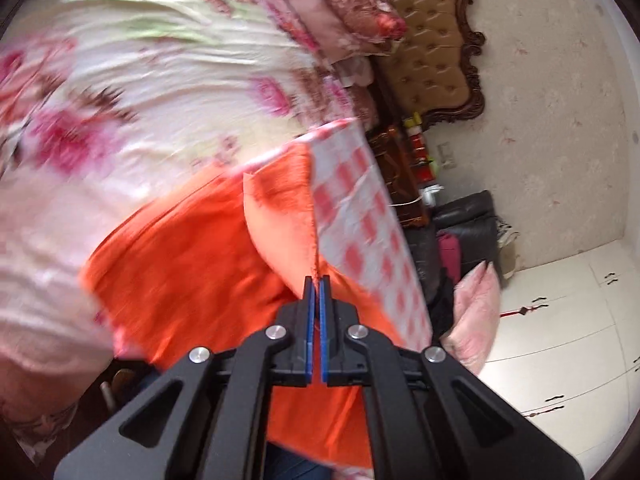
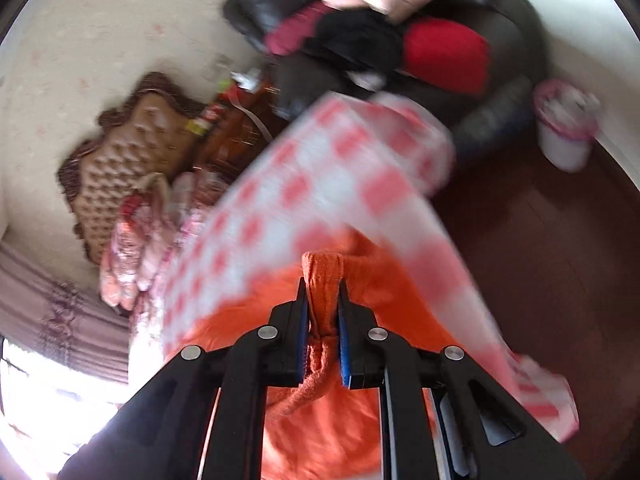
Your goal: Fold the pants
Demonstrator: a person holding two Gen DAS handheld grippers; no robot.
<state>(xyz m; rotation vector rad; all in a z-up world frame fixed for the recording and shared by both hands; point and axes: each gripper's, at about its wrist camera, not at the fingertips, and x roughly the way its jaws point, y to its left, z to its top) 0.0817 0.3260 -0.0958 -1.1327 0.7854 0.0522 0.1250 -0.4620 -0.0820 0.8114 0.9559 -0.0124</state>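
The orange pants lie partly on a red-and-white checked cloth over the bed. My left gripper is shut on a thin edge of the orange pants, which rises in a fold from the jaws. In the right wrist view my right gripper is shut on a bunched, ribbed part of the orange pants, with more orange cloth hanging below. The checked cloth lies behind it. Both views are blurred by motion.
A floral bedspread covers the bed, with folded quilts and a tufted brown headboard beyond. A dark leather chair holds clothes and a red cushion. A white bin stands on the dark floor. White cabinets are at right.
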